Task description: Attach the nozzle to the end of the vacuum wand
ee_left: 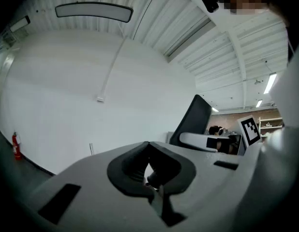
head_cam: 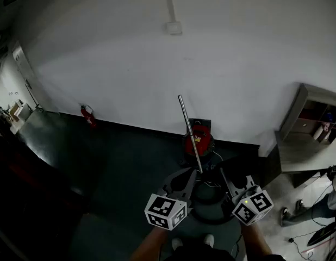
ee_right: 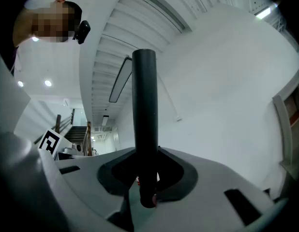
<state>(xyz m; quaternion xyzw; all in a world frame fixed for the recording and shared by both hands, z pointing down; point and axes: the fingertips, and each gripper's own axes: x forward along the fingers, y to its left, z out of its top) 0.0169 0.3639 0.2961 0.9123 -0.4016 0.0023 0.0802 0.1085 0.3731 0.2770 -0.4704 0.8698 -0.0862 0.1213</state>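
Note:
The silver vacuum wand (head_cam: 188,132) stands tilted up from a red canister vacuum (head_cam: 199,140) on the dark floor. My left gripper (head_cam: 191,174) is at the wand's lower end, and no frame shows whether it touches. In the left gripper view its jaws (ee_left: 152,178) are shut with nothing between them. My right gripper (head_cam: 226,175) is just right of the wand. It is shut on a black tube-shaped nozzle (ee_right: 144,105), which stands upright out of the jaws (ee_right: 147,180). The same nozzle (ee_left: 194,117) shows as a dark slanted piece in the left gripper view.
A black hose (head_cam: 211,217) loops on the floor under the grippers. A red fire extinguisher (head_cam: 88,116) stands by the white wall at left. A shelf unit (head_cam: 315,118) and a table (head_cam: 304,156) are at right, with another person's shoes (head_cam: 290,213) beside them.

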